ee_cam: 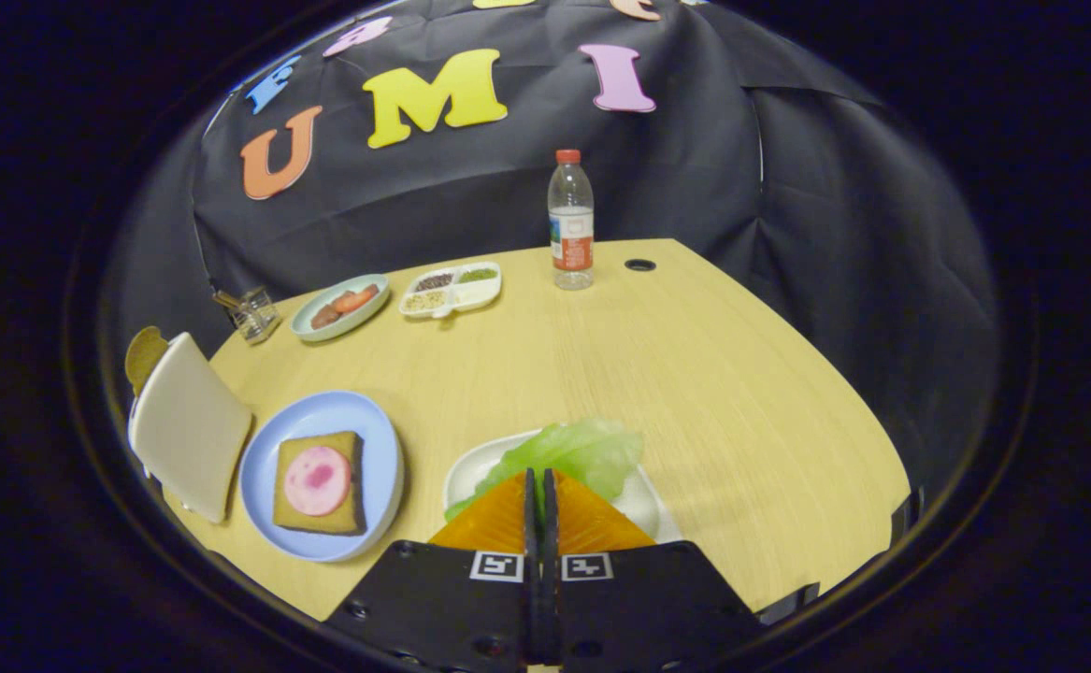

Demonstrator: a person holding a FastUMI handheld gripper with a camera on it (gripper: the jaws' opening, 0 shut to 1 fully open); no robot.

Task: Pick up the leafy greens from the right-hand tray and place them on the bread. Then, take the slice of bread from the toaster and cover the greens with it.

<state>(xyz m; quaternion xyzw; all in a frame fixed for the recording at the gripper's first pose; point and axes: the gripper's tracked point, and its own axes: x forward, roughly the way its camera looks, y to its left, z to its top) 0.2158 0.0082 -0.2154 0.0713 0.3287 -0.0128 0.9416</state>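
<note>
Greens (pixel 571 451) lie on the white tray (pixel 466 469) just ahead of my hand-held gripper (pixel 539 479), whose fingers are pressed together with no gap showing and nothing between them. The tips sit over the near edge of the leaf; whether they touch it I cannot tell. To take the leaf well, I judge I should spread the fingers first, come down over a thick fold near its middle rather than the thin edge, and close gently so it does not tear or slip. The bread (pixel 319 481), topped with a pink round slice, waits on the blue plate (pixel 265 476) to the left of the tray. The toaster (pixel 188 425) stands beyond the plate at the bench (pixel 695 393) edge, with a slice showing behind it.
</note>
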